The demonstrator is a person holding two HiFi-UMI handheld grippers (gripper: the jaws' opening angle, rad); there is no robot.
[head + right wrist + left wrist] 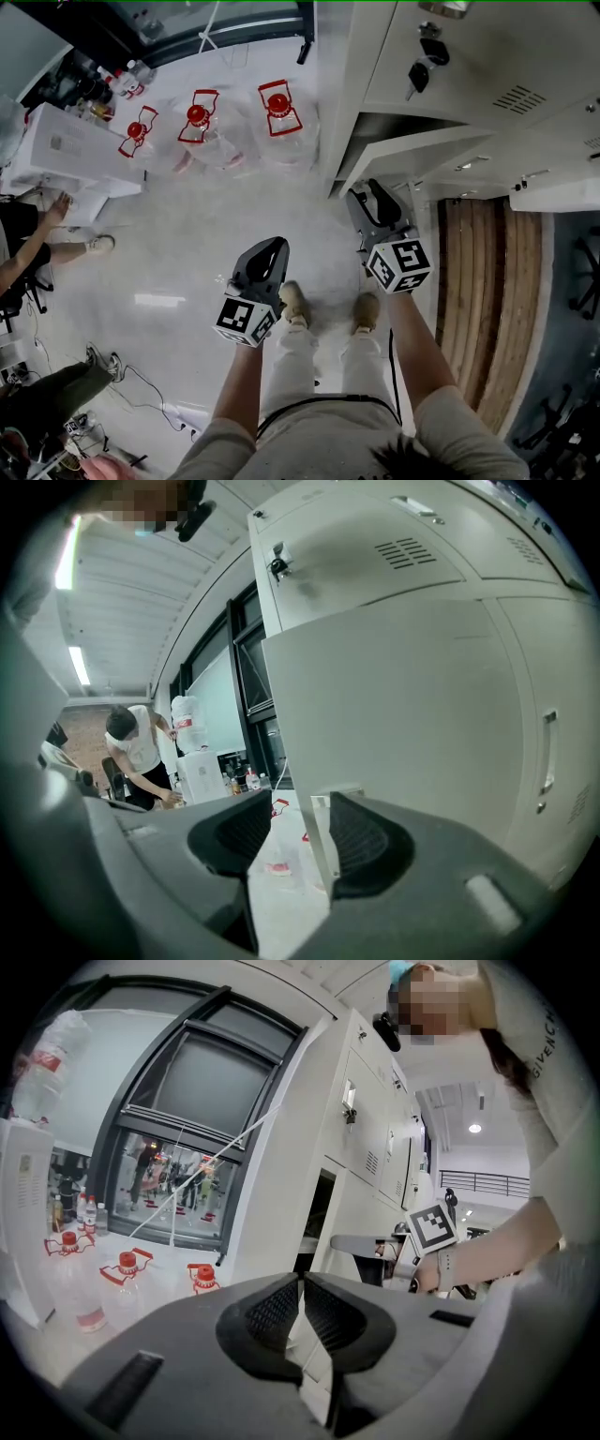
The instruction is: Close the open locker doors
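Observation:
A bank of pale grey lockers point(487, 66) stands at the upper right of the head view. One low locker door point(422, 150) swings out towards me. In the right gripper view this door point(403, 724) fills the right half, and its free edge stands between the jaws of my right gripper point(300, 841). The edge lies close to the right pad, with a gap to the left pad. The jaws are open. My left gripper point(272, 246) hangs over the floor left of the lockers, apart from them. Its jaws point(302, 1312) are shut on nothing.
Three big water jugs with red caps point(277, 108) stand on the floor beyond my left gripper, next to a white water dispenser point(66, 155). A person point(28, 244) bends at the far left. A key hangs in an upper locker's lock point(427, 61). Wooden slats point(478, 281) lie at the right.

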